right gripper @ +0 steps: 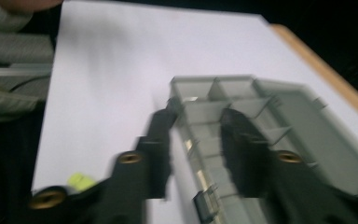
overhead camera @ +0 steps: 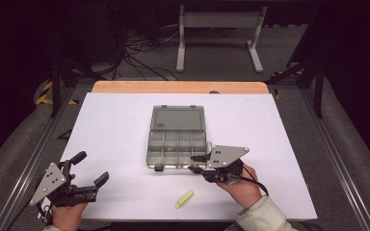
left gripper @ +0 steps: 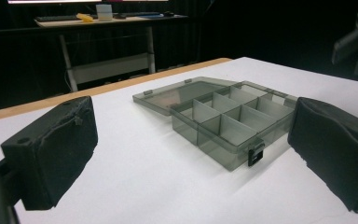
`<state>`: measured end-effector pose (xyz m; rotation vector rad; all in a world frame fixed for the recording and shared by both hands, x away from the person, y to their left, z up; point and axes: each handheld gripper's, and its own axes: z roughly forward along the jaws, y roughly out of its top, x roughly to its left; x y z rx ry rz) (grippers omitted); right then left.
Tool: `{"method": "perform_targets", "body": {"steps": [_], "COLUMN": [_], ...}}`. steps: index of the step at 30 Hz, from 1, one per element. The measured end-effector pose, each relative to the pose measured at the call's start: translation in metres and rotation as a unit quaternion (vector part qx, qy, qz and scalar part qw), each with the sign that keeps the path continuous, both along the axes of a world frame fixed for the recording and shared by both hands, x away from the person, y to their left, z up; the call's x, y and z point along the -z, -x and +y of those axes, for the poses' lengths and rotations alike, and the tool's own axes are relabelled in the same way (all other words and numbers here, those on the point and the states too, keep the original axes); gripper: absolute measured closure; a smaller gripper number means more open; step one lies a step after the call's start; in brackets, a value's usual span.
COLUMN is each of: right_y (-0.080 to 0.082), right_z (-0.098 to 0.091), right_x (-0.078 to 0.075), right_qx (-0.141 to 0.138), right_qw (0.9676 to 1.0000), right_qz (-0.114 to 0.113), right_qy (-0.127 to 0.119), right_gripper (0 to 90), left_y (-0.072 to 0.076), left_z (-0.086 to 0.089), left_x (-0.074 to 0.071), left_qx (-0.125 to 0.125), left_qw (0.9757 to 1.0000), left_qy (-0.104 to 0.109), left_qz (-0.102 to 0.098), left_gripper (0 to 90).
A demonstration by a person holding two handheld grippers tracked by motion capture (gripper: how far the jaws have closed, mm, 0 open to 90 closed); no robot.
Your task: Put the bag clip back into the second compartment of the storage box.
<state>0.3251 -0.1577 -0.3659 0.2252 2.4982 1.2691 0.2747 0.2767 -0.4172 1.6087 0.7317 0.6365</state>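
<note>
Organizer box (overhead camera: 177,137) beside right claw (overhead camera: 196,163)

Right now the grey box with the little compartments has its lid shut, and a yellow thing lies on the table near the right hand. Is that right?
Not quite. The grey box has its lid open, laid flat behind the compartments, as the high view shows. The rest holds: the yellow thing lies on the table near the right hand.
</note>
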Motion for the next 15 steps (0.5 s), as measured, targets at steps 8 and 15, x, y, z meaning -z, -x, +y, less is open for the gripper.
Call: {"method": "perform_targets", "body": {"steps": [8, 15], "right_y": [-0.004, -0.005], "right_z": [0.01, 0.018], "right_x": [0.006, 0.016], "right_qx": [-0.005, -0.01], "right_qw": [0.9971, 0.9946], "right_qz": [0.046, 0.06], "right_qy": [0.061, 0.085], "right_gripper": [90.0, 90.0], "left_y": [-0.001, -0.001], "left_z": [-0.002, -0.001], "left_x": [0.0, 0.0], "left_qx": [-0.001, 0.0], "left_qw": [1.0, 1.0], "left_qy": [-0.001, -0.001], "left_qz": [0.002, 0.003], "left_gripper": [2.1, 2.2]}}
